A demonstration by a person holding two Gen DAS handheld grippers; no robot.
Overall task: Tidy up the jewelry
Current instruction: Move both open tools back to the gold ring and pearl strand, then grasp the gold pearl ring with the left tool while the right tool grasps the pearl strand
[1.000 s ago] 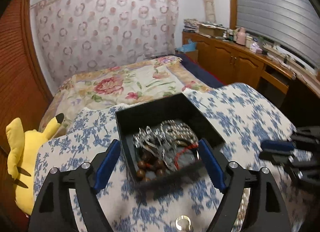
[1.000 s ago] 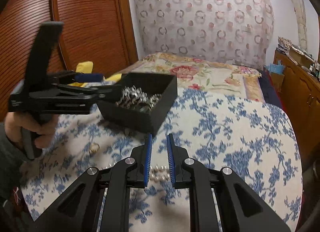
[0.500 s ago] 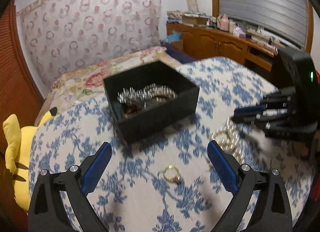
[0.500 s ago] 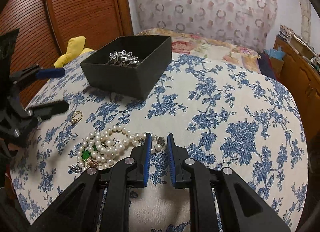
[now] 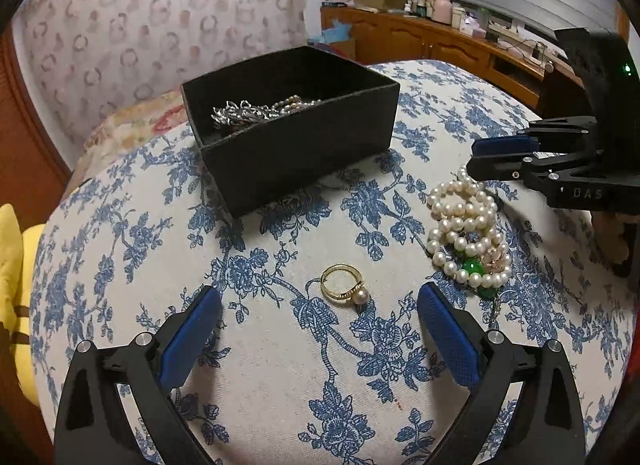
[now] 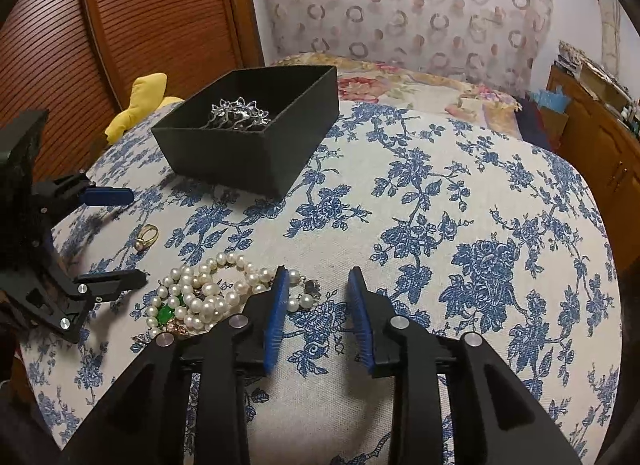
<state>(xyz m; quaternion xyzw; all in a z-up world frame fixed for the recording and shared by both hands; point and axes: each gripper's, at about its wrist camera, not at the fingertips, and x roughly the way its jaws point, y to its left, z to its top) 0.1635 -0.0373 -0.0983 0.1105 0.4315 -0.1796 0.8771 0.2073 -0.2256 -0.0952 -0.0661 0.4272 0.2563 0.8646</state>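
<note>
A gold ring with a pearl (image 5: 342,285) lies on the blue-flowered cloth (image 5: 280,365), just ahead of my left gripper (image 5: 318,296). Its jaws are opening wide and touch nothing. A heap of pearl strands with green stones (image 5: 468,233) lies to the right. The black box (image 5: 304,161) behind holds silver jewelry (image 5: 244,113). In the right wrist view my right gripper (image 6: 318,271) hovers low at the right end of the pearls (image 6: 208,293). Its jaws are opening with only cloth between them, and the left finger (image 6: 276,305) covers some beads. The ring (image 6: 147,233) and box (image 6: 240,157) show there too.
A yellow plush toy (image 5: 16,265) sits off the table's left edge. Behind the table is a bed with a floral cover (image 6: 400,85). A wooden cabinet with clutter (image 5: 440,41) runs along the right, and a slatted wooden door (image 6: 120,25) stands on the left.
My left gripper drew back from over the box, sank toward the ring, and its jaws spread wider. My right gripper tipped down over the pearls and its jaws parted.
</note>
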